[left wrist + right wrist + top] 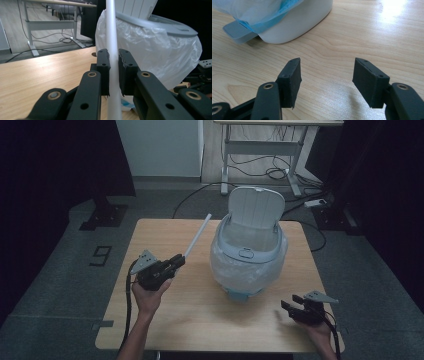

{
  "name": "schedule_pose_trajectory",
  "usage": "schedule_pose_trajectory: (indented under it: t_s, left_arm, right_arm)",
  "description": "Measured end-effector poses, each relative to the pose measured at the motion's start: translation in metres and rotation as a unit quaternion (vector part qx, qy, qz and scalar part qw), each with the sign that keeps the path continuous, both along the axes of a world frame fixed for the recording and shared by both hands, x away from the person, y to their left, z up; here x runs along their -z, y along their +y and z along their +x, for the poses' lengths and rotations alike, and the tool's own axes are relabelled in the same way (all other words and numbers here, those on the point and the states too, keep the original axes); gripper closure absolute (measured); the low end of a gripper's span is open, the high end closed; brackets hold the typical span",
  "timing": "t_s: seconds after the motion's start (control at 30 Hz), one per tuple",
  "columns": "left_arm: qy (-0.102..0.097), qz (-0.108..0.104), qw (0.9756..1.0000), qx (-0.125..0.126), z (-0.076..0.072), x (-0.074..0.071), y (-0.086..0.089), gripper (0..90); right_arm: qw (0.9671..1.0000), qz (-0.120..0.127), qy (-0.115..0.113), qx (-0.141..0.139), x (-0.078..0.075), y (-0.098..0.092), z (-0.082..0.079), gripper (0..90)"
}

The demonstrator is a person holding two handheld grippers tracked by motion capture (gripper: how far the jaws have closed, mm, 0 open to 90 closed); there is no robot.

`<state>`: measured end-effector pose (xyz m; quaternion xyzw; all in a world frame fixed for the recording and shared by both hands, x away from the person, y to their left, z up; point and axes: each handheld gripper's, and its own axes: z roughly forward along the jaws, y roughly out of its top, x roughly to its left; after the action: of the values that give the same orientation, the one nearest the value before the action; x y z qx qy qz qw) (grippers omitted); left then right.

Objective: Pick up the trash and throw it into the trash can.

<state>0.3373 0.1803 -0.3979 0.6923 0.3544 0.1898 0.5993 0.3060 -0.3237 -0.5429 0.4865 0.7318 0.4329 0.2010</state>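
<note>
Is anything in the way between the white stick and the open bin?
Nothing visible blocks it. The left gripper is shut on the white stick, which points up beside the bin. The bin's lid stands open, so its bag-lined mouth is free.

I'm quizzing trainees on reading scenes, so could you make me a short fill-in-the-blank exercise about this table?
1. The left gripper has its fingers shut on a white ____.
2. The lid of the bin stands ____.
3. The bin is lined with a clear plastic ____.
4. The right gripper, with nothing between its fingers, is ____.

Missing words: tube; open; bag; open
</note>
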Motion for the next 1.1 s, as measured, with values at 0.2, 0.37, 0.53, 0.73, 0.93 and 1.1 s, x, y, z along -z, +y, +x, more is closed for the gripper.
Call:
schedule_pose_trajectory:
  t_s: [0.2,0.37,0.53,0.73,0.93,1.1]
  left_arm:
    - [-0.007,-0.011,0.9999,0.009,0.001,-0.008,-0.004,79.9]
    - [-0.01,-0.008,0.9998,0.011,0.004,-0.018,-0.004,79.9]
    - [-0.017,-0.005,0.9997,0.019,0.006,-0.031,-0.007,79.9]
    - [-0.018,-0.011,0.9992,0.033,0.009,-0.043,-0.016,79.9]
    - [-0.02,-0.012,0.9989,0.04,0.013,-0.054,-0.023,79.9]
    - [-0.02,-0.01,0.9985,0.049,0.017,-0.063,-0.029,79.9]
  right_arm:
    - [1.0,-0.005,0.003,-0.001,0.002,0.002,0.0,39.1]
    - [0.9999,-0.016,0.002,0.001,0.003,0.002,0.0,39.1]
    - [0.9998,-0.017,0.006,0.005,0.004,0.001,0.001,39.1]
    - [0.9998,-0.019,0.007,0.004,0.004,0.001,0.001,39.1]
    - [0.9998,-0.018,0.006,0.006,0.004,0.0,0.001,39.1]
    - [0.9998,-0.018,0.009,0.007,0.005,0.0,0.001,39.1]
